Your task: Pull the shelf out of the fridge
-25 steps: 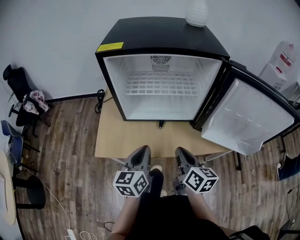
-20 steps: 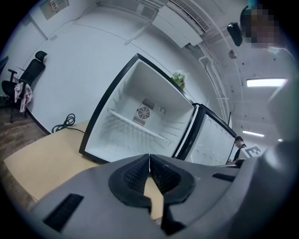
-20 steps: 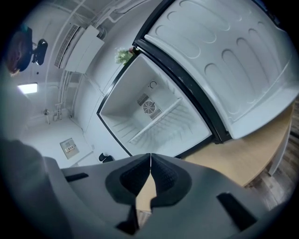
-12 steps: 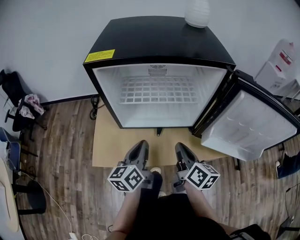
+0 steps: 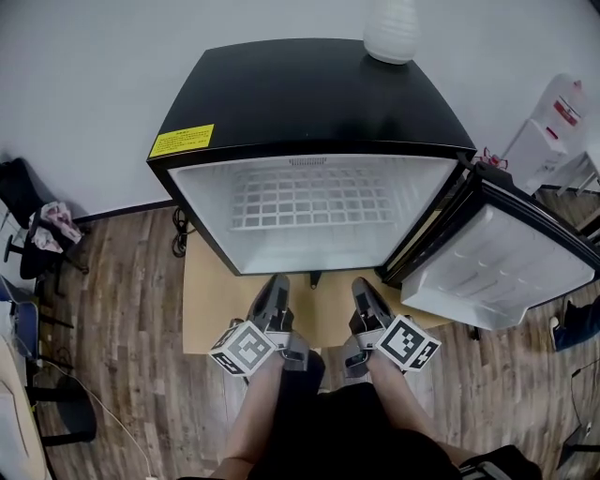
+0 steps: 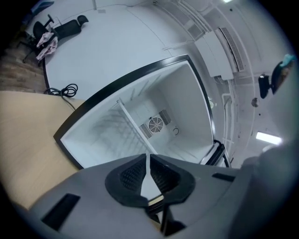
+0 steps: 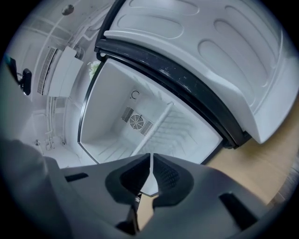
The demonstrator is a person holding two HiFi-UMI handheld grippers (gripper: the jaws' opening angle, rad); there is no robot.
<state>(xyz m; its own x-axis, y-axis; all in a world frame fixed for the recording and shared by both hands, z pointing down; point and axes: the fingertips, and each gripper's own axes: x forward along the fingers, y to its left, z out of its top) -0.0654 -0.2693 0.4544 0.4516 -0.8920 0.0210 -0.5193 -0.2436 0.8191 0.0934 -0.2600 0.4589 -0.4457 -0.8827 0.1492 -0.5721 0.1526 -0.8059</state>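
The black mini fridge [image 5: 309, 94] stands open, its door [image 5: 497, 267] swung to the right. A white wire shelf [image 5: 312, 202] sits level inside, halfway up the white cavity. My left gripper [image 5: 275, 284] and right gripper [image 5: 364, 286] are side by side just in front of the fridge's lower front edge, both shut with nothing between the jaws. In the left gripper view the shelf [image 6: 133, 126] runs edge-on toward the rear fan, beyond the gripper [image 6: 147, 156]. In the right gripper view the shelf [image 7: 156, 125] lies past the gripper [image 7: 151, 156], apart from it.
A white jar [image 5: 391, 28] stands on the fridge top. The fridge rests on a tan board [image 5: 211, 300] over wood flooring. Office chairs [image 5: 37, 225] are at the left and a water dispenser [image 5: 553, 122] at the right. The person's legs fill the bottom of the head view.
Both grippers have moved forward to the fridge opening, and the fridge looks larger and nearer. The marker cubes have rolled outward. The shelf has not moved.
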